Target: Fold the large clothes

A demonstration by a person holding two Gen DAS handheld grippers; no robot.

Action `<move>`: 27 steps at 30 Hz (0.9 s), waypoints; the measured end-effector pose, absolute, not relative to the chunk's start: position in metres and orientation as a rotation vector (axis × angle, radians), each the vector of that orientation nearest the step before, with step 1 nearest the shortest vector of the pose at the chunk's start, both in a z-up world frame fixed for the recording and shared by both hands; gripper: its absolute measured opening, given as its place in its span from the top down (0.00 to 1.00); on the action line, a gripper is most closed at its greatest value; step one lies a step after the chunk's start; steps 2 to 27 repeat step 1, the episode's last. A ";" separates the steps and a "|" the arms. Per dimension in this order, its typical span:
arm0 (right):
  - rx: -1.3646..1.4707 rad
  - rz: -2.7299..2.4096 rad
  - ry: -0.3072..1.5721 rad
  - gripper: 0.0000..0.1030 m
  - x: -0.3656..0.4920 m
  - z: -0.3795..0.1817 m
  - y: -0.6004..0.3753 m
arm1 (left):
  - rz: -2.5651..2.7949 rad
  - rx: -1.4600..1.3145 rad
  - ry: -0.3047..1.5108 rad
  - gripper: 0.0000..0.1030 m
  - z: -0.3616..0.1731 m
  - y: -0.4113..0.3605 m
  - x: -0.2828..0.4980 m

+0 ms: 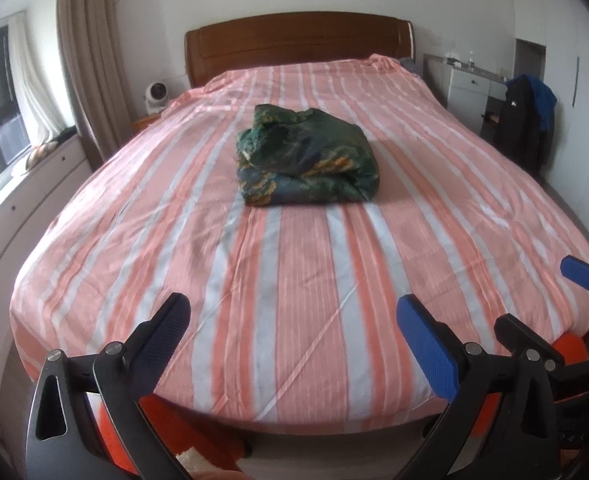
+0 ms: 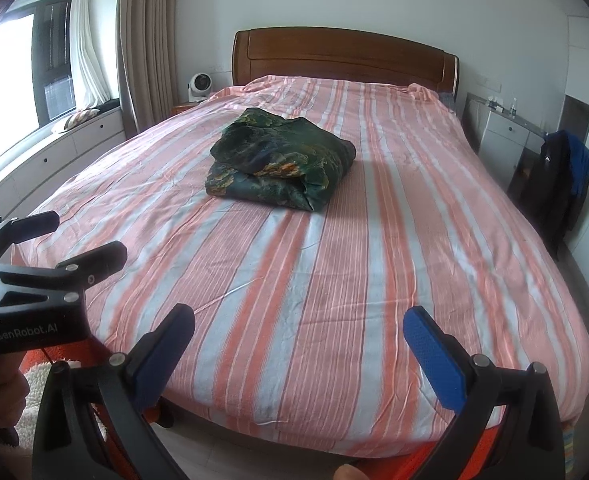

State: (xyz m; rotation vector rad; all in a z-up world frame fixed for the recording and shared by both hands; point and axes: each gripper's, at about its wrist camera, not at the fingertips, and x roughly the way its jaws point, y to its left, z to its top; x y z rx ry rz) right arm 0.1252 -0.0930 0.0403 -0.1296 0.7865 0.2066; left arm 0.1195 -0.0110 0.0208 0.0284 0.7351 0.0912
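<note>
Both of my hand-held grippers hang over the foot of the bed: the left hand-held gripper (image 1: 294, 336) and the right hand-held gripper (image 2: 299, 338) each have their fingers spread wide, holding nothing. Well ahead of them, near the middle of the striped pink sheet (image 1: 302, 264), I see the folded dark green floral garment (image 1: 306, 156) lying as a compact bundle, apart from both tools. From the right wrist view, that bundle sits ahead and slightly left; the wooden headboard (image 2: 342, 56) stands beyond it.
</note>
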 end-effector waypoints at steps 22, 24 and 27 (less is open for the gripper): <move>-0.129 0.210 0.785 0.00 0.125 0.040 -0.092 | 0.096 0.033 0.727 0.00 0.022 -0.011 0.118; -0.129 0.210 0.785 0.00 0.125 0.040 -0.092 | 0.096 0.033 0.727 0.00 0.022 -0.011 0.118; -0.129 0.210 0.785 0.00 0.125 0.040 -0.092 | 0.096 0.033 0.727 0.00 0.022 -0.011 0.118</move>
